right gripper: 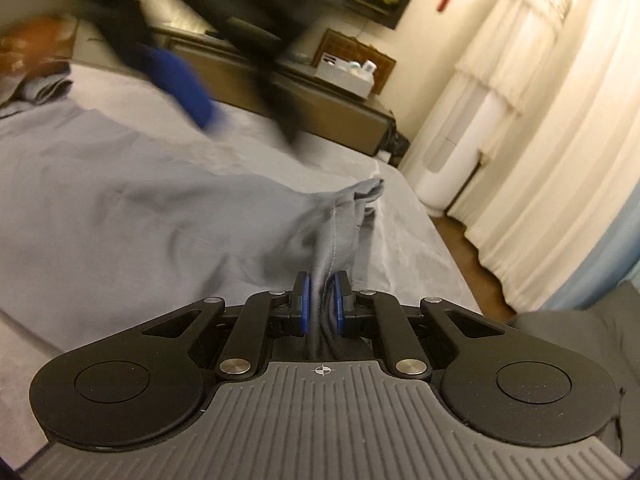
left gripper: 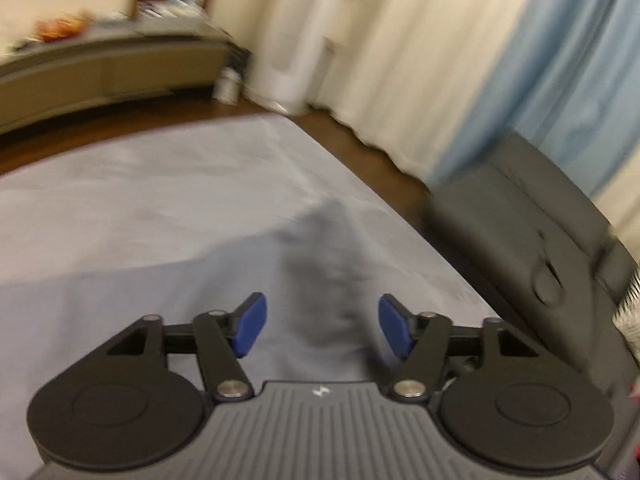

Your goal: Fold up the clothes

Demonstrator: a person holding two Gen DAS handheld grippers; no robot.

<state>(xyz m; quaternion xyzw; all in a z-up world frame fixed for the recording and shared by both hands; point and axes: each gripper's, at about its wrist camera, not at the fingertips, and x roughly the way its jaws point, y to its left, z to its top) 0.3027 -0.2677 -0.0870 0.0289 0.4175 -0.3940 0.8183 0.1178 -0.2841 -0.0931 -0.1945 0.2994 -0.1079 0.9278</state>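
- My right gripper (right gripper: 321, 300) is clamped on a bunched edge of the grey garment (right gripper: 160, 208), which lies on the bed (right gripper: 420, 248).
- My left gripper (left gripper: 322, 326) is spread wide, holding nothing, above the bed.

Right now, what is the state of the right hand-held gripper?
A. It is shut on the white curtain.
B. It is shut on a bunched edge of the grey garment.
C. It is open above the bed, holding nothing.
B: in the right wrist view, the right hand-held gripper has its blue pads pressed against a bunched edge of the grey garment between them.
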